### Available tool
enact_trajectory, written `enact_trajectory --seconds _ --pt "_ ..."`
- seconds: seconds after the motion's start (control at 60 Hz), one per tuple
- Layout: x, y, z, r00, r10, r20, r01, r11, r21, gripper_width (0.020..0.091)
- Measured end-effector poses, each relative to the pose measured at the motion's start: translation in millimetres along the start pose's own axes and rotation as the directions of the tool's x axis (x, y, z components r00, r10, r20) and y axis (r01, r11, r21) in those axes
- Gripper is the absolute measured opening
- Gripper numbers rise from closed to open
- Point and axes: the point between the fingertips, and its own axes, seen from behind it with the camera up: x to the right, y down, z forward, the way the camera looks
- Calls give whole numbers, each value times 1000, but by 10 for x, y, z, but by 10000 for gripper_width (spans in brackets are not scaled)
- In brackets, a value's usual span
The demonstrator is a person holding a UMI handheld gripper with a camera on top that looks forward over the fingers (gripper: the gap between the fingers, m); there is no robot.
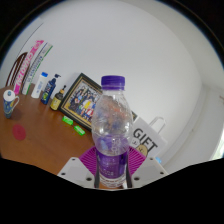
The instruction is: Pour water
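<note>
Clearly upright water bottle (111, 128) with purple cap, fingers (100, 166) clenched on its lower body, above wooden table (40, 135)

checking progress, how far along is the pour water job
Done: the water bottle is picked up, clamped between the gripper fingers and held upright above the wooden table. In hand: just holding it. Left: its purple cap is on, no cup or glass to pour into shows, and no tilting has begun.
</note>
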Motion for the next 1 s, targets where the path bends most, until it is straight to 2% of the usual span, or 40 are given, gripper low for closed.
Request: enact_trajectory --seconds 0.2,0.317,0.417,0.533,0.717,0.833,1.0 --pt "-497 -1078 -74 930 -362 -57 365 928 74 359" --pt "-1085 -1620 -163 811 -579 -82 585 803 112 360" --pt "-1612 -1896 -176 683 -724 -99 730 669 142 360" --pt "-2155 -2025 -103 495 -861 -121 866 476 157 357" --pt "-2795 -2136 -33 137 -974 -181 985 114 131 359" --pt "-2969 -2037 35 21 -989 -149 993 4 114 359" --pt "-3061 -1952 50 -61 -989 -138 990 -77 116 359"
